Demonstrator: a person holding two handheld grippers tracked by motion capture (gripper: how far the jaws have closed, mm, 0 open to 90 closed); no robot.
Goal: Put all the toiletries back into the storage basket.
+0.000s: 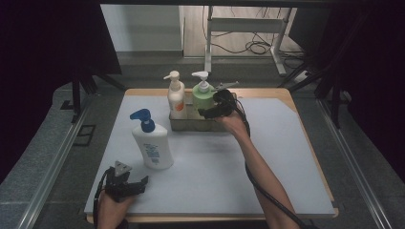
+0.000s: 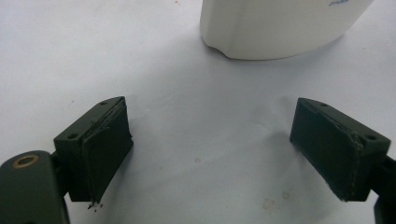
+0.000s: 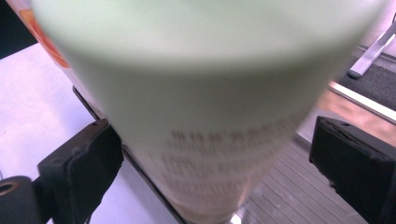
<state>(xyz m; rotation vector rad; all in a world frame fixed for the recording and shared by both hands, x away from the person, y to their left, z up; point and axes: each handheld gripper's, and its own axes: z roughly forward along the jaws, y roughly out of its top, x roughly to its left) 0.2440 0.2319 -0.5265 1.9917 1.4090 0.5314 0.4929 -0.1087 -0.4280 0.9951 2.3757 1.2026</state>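
Bench (image 1: 286, 157), covered by a pale sheet with a wooden edge showing along the far and right sides. On it, at centre-left, stands a white pump bottle with a blue pump head (image 1: 152, 140), upright and free of both grippers; its rounded base appears at the top of the left gripper view (image 2: 275, 28). At the far middle of the bench sits a shallow metal tray (image 1: 184, 125), which carries two upright bottles side by side: a cream pump bottle with an orange label (image 1: 175, 97) on the left and a green pump bottle (image 1: 204, 95) on the right.

Right gripper (image 1: 216, 109), held at the green pump bottle from its near right side. In the right gripper view the green body (image 3: 205, 107) stands between the two black jaws; the jaws are spread wide, with a visible gap on the right side, so the pads do not clamp the bottle. The tray's ribbed floor shows beneath it.

Left gripper (image 1: 128, 185), resting low at the near left corner of the bench, near the white bottle but apart from it. Its jaws stand wide apart (image 2: 212, 154) over bare sheet, holding nothing.
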